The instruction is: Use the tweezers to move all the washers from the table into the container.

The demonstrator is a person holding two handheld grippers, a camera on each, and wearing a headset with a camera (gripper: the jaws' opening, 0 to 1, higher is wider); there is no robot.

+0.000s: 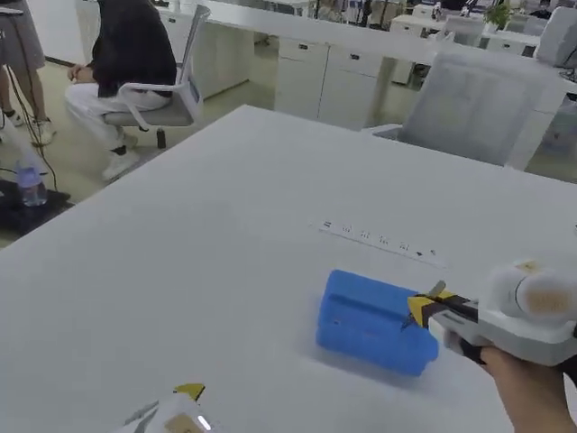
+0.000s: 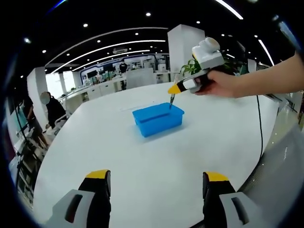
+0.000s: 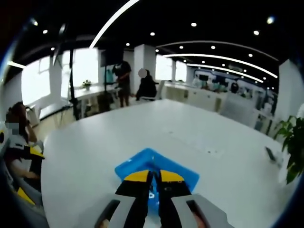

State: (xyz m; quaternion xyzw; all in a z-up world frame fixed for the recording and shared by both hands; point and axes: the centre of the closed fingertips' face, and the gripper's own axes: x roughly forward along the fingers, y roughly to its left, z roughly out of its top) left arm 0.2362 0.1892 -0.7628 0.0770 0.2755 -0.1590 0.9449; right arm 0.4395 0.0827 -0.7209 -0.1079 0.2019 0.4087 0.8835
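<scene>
Right tool (image 2: 175, 88) jaws together, clamped on thin metal tweezers (image 2: 171, 100), tips pointing down over blue rectangular plastic container (image 2: 158, 119) on smooth white desk (image 1: 225, 253). Left tool (image 2: 152, 176) jaws apart, idle. Washer at tips: too small to tell. Hold tips inside rim, release low so nothing bounces out

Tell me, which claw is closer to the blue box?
Right. The right claw holds tweezers above the blue box; the left claw sits open, well back from it.

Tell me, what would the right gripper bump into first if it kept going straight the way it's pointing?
Most likely the blue container, which lies directly ahead of the right gripper and its tweezers, though depth is unclear.
</scene>
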